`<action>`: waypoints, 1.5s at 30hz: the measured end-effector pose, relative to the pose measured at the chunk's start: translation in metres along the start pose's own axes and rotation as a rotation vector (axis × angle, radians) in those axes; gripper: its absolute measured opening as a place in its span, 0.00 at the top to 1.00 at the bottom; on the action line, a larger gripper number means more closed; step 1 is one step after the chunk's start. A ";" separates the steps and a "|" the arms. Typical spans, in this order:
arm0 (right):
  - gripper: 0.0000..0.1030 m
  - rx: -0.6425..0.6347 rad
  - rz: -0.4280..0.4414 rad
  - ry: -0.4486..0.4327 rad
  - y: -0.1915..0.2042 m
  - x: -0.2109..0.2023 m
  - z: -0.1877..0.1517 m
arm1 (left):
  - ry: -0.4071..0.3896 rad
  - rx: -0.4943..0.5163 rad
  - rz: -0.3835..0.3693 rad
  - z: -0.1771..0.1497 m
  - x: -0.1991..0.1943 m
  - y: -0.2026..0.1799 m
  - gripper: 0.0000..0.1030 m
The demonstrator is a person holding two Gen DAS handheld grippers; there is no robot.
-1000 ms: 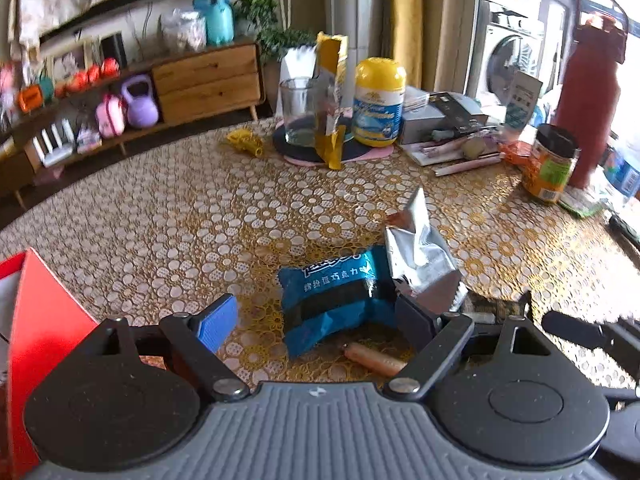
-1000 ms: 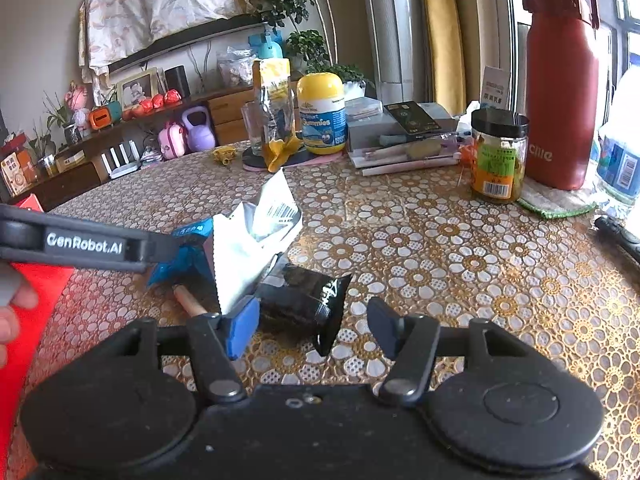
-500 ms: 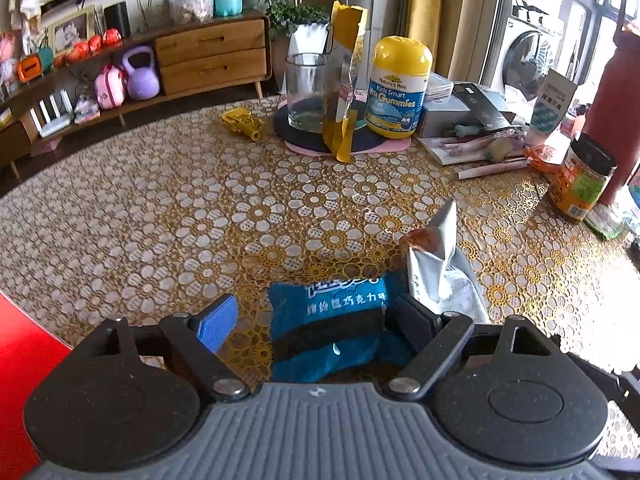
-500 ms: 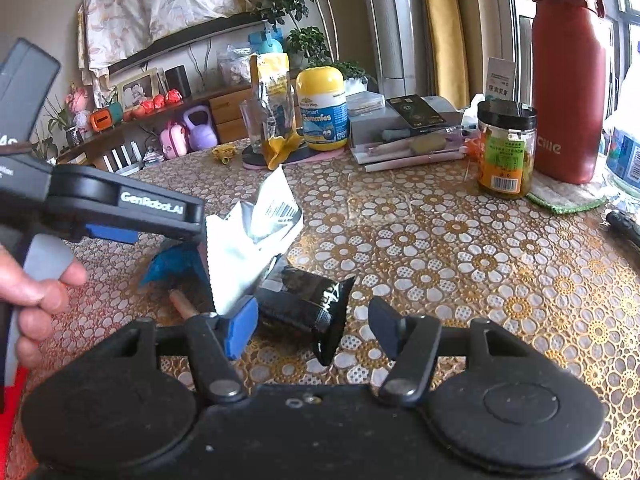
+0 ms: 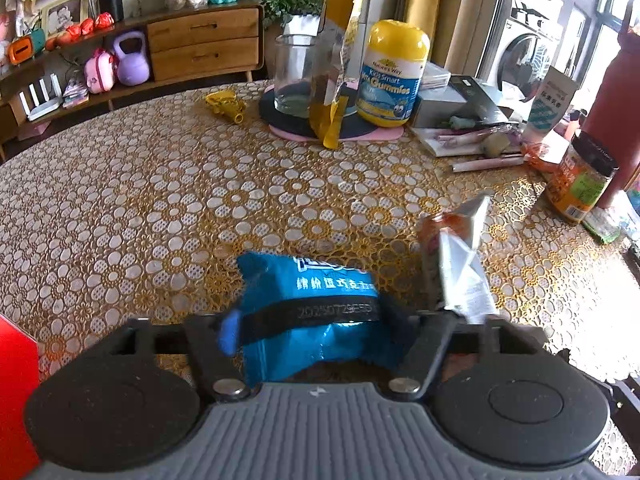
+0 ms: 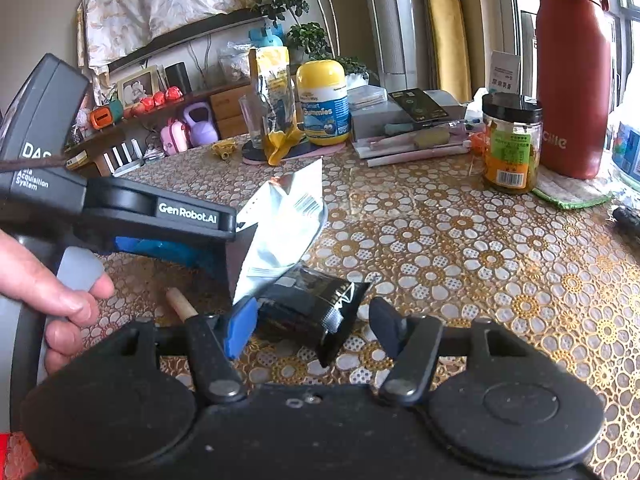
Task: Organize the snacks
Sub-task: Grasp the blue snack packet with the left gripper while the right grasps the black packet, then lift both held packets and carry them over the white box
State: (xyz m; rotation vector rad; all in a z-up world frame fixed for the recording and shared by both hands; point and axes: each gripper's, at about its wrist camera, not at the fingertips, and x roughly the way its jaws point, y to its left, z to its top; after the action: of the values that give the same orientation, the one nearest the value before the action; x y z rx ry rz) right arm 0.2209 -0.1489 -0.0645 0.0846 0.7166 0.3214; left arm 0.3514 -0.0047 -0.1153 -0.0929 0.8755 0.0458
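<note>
- Left wrist view: our left gripper (image 5: 316, 332) is closing, its fingers (image 5: 227, 336) squeezing in on the blue snack packet (image 5: 308, 312) lying on the patterned tablecloth (image 5: 160, 200); the pads look to be just meeting it.
- Touching the right-hand finger stands the silver foil packet (image 5: 460, 276) – it could get pinched along, or knocked over.
- A puffy, slippery bag like this may squirt forward out of the grip.
- Right wrist view: our right gripper (image 6: 312, 330) is easing open, nothing gripped, straddling the black sachet (image 6: 316, 308).
- The two tools sit close; they could collide over the pile.
- The red box (image 5: 16, 392) waits at the left edge.
</note>
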 end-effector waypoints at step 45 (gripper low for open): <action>0.53 0.060 -0.023 -0.108 0.031 -0.141 -0.048 | -0.209 0.006 -0.047 -0.112 -0.204 0.011 0.49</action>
State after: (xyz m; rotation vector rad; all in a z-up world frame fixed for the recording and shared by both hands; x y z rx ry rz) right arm 0.0817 -0.1660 -0.0058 0.1492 0.6198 0.2714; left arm 0.1346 -0.0054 -0.0309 -0.1013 0.6644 0.0082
